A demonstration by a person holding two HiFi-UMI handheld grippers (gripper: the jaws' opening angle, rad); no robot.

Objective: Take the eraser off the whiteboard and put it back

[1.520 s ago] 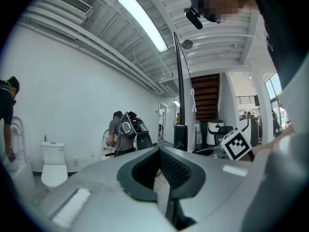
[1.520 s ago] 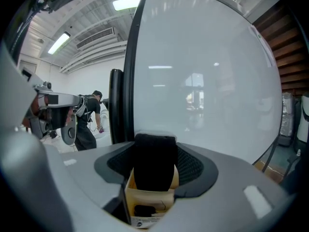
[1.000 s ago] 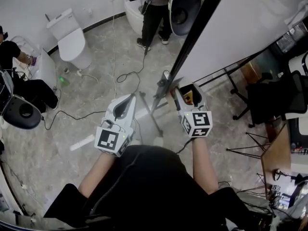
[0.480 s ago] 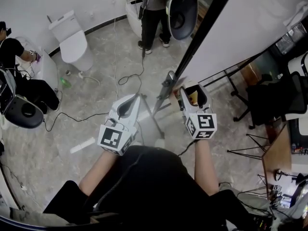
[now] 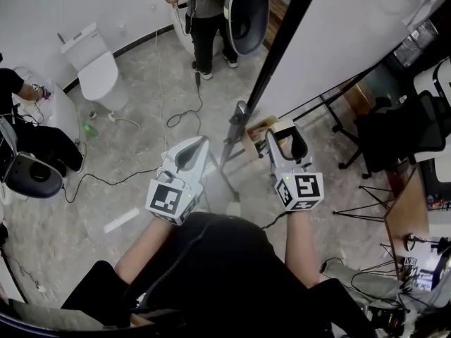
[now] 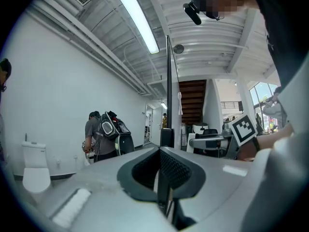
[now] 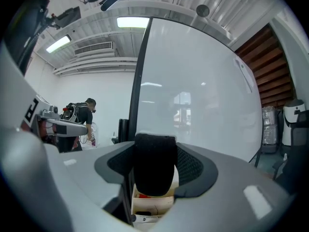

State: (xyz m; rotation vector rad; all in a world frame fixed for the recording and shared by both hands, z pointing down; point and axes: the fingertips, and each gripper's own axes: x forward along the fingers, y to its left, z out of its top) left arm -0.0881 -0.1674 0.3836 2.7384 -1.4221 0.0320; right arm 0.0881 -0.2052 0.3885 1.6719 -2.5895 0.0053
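- Far left, against the wall: a white toilet (image 5: 97,65), no part of the job.
- Holds the left gripper (image 5: 199,145) level, out over the floor, with jaws brought together and nothing between them. Probably parked aside, since 1 gripper is enough for an eraser.
- Faces the black frame edge (image 5: 280,44) of the whiteboard almost end-on, hence only a thin dark line running up the head view.
- Carries the eraser (image 7: 154,164) in the right gripper (image 5: 286,145), with jaws spread wide and clamped on its 2 sides and the dark block upright between the pads. Suits a bulky block: gripped across the body, with 1 face left free to meet the board.
- Has the eraser off the whiteboard (image 7: 203,91), apart from its white face, just right of the frame edge and above a cardboard box (image 7: 148,204) lower down.
- Judged: removal done, return not yet made. Calls for pressing the eraser flat to the white face before letting go; otherwise risks a drop toward the box.
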